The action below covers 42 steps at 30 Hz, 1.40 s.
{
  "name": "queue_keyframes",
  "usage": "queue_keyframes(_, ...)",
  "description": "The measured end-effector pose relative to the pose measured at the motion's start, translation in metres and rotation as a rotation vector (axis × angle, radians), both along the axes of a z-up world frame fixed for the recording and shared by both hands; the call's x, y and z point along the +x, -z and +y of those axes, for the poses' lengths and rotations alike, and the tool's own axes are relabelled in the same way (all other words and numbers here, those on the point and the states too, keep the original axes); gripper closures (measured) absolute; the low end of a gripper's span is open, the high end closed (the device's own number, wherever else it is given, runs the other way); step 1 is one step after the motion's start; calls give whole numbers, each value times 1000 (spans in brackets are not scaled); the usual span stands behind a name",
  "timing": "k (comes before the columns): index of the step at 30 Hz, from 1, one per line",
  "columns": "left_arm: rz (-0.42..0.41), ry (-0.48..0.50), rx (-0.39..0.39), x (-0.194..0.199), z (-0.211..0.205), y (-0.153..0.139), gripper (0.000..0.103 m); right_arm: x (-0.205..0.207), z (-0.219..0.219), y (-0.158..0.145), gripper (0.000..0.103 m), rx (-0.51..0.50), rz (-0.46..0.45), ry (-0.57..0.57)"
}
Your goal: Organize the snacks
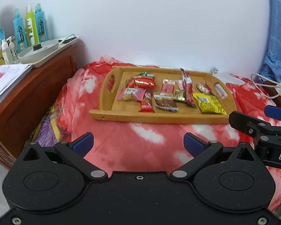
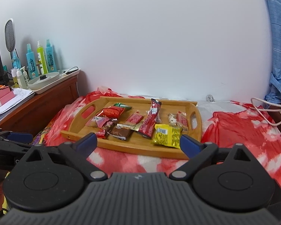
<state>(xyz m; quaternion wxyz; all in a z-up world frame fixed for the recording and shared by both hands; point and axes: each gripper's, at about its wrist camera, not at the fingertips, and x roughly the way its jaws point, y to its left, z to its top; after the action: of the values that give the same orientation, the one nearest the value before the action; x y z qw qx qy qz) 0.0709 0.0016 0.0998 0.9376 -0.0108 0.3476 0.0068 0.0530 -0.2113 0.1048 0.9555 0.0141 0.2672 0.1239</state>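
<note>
1. The left gripper (image 1: 138,143) is released — its blue pads stand wide apart over the red and white blanket (image 1: 140,150), nothing between them.
2. The right gripper (image 2: 138,143) is likewise spread wide and empty, hovering in front of the near rim of the wooden tray (image 2: 140,147); its tip also shows at the right edge of the left wrist view.
3. The tray lies flat on the blanket-covered bed, with a cut-out handle at each short end.
4. The snacks sit inside the tray, spread over its floor: a yellow packet (image 2: 166,136) at the near right corner, a brown wrapper (image 2: 121,132) near the middle front, and a long dark red packet (image 2: 150,121) that rises at a tilt behind them.
5. Further left in the tray, a red foil pack (image 2: 111,112) lies by a green one (image 2: 122,105), with a pink-and-clear packet (image 2: 101,121) in front of them.
6. Small clear-wrapped sweets (image 2: 178,120) rest by the right handle.
7. Left of the bed stands a wooden desk (image 1: 28,97) — it bears spray bottles (image 1: 30,28), a round white lidded dish (image 1: 39,51) on a tray, and stacked papers (image 1: 7,76).
8. A white cable (image 2: 267,112) loops on the bed at the far right, under blue cloth (image 2: 279,46).
</note>
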Motion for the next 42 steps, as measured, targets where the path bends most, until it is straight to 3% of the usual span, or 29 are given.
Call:
queue_keyframes(10,20,26,97,-14,-5,59,1,-19,2,66,1,-48,61,31)
queue_keyframes(15,70,22,100,-8,-5,81,1,-19,2,95,1,-77,116,47)
queue_keyframes(21,85,-37,1,-7,7,93,0,-16,7,106,0,-99,135,52)
queue_keyframes(42,48,-59,-18,-10,12,97,0,-17,12,112,0,-105,114,71)
